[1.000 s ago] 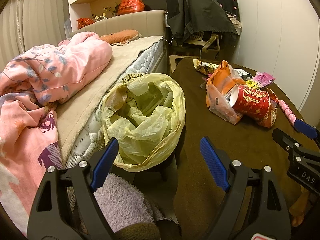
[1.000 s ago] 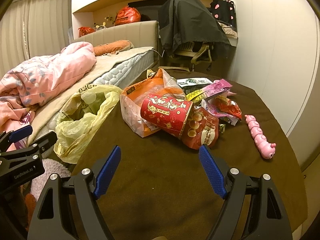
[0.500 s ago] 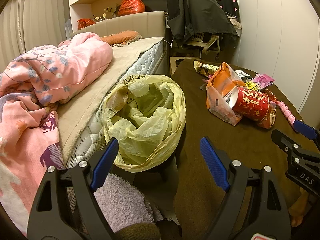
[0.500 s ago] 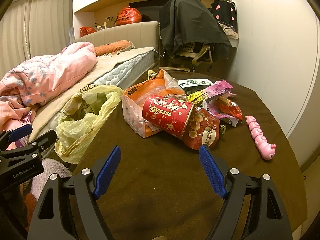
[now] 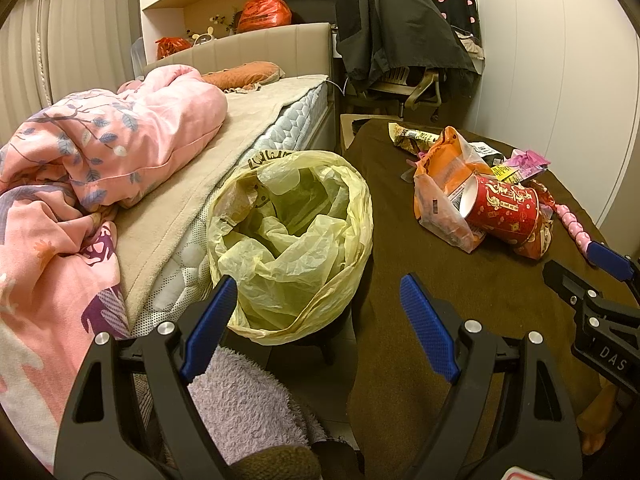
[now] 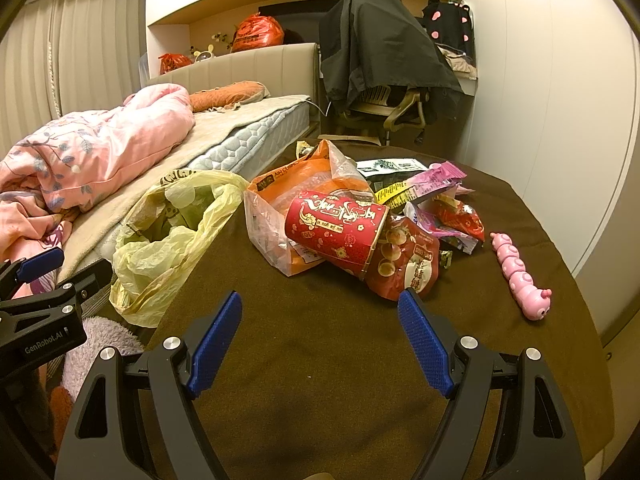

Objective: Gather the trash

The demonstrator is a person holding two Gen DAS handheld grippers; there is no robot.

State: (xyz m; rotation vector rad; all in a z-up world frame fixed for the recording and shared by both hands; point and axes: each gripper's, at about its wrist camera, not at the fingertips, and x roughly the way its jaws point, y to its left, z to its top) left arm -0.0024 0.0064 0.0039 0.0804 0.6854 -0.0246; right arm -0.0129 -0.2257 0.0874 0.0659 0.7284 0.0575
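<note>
A pile of trash lies on the brown-covered table (image 6: 320, 360): a red paper cup (image 6: 336, 232) on its side, an orange-and-clear plastic bag (image 6: 280, 208), a red snack packet (image 6: 408, 264) and purple and yellow wrappers (image 6: 432, 184). An open yellow bin bag (image 5: 288, 240) stands between bed and table. My left gripper (image 5: 316, 328) is open, hovering just short of the bag's mouth (image 6: 172, 236). My right gripper (image 6: 320, 336) is open above the table, a short way in front of the red cup (image 5: 504, 208). Neither holds anything.
A pink caterpillar toy (image 6: 520, 276) lies at the table's right side. A bed with a pink duvet (image 5: 100, 152) runs along the left. A chair draped in a dark jacket (image 6: 380, 52) stands behind the table. A lilac fluffy cloth (image 5: 244, 408) lies below the bag.
Both views have shifted slightly, so the scene sits a little lower and farther. Both grippers stay open and nothing on the table has moved.
</note>
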